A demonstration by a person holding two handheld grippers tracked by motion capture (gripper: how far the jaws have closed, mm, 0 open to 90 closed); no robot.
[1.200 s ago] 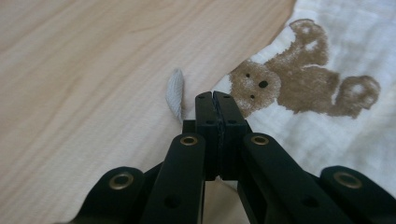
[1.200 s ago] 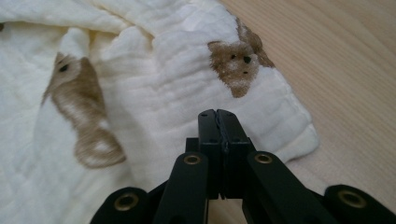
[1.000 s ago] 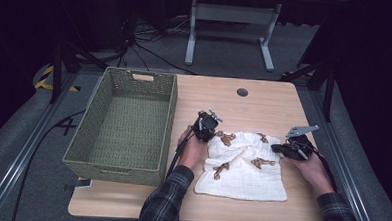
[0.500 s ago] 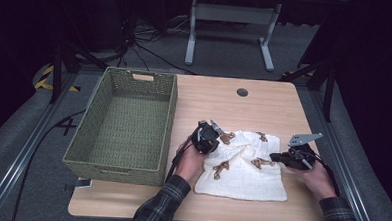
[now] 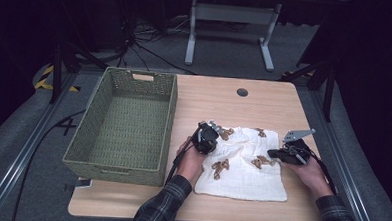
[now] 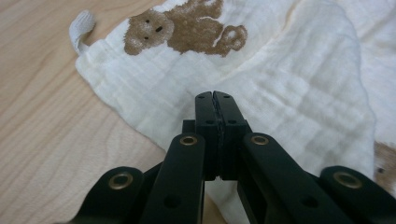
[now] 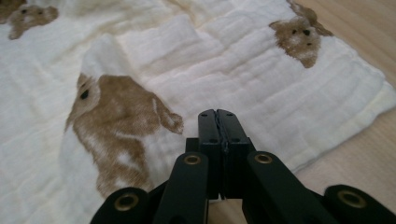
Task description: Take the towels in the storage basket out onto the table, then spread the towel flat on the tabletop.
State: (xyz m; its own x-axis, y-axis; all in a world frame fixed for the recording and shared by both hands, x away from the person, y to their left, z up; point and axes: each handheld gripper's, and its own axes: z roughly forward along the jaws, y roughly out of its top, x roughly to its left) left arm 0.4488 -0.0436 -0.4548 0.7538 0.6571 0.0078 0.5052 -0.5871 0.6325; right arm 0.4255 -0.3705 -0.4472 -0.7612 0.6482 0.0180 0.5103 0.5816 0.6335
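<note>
A white muslin cloth point(image 5: 241, 167) printed with brown animals lies rumpled on the wooden table point(image 5: 224, 101). My left gripper point(image 5: 214, 129) hovers over the cloth's far left corner, jaws pressed together with nothing between them. In the left gripper view its tips point(image 6: 215, 95) sit just above the cloth point(image 6: 289, 84), near a brown print point(image 6: 187, 30) and a small loop tag point(image 6: 80, 28). My right gripper point(image 5: 273, 154) points left over the cloth's right edge, also shut and empty. In the right gripper view its tips point(image 7: 217, 114) are above the cloth point(image 7: 224, 60), beside a brown print point(image 7: 116, 121).
A large woven green basket point(image 5: 171, 114) stands on the left half of the table, empty, close to the left hand. A round cable hole point(image 5: 242, 92) is in the tabletop at the back. Bare wood lies behind the cloth and along the front edge.
The left gripper has slid toward the person, down along the cloth's left corner. The right gripper has dipped slightly lower over the right edge. Both stayed shut.
</note>
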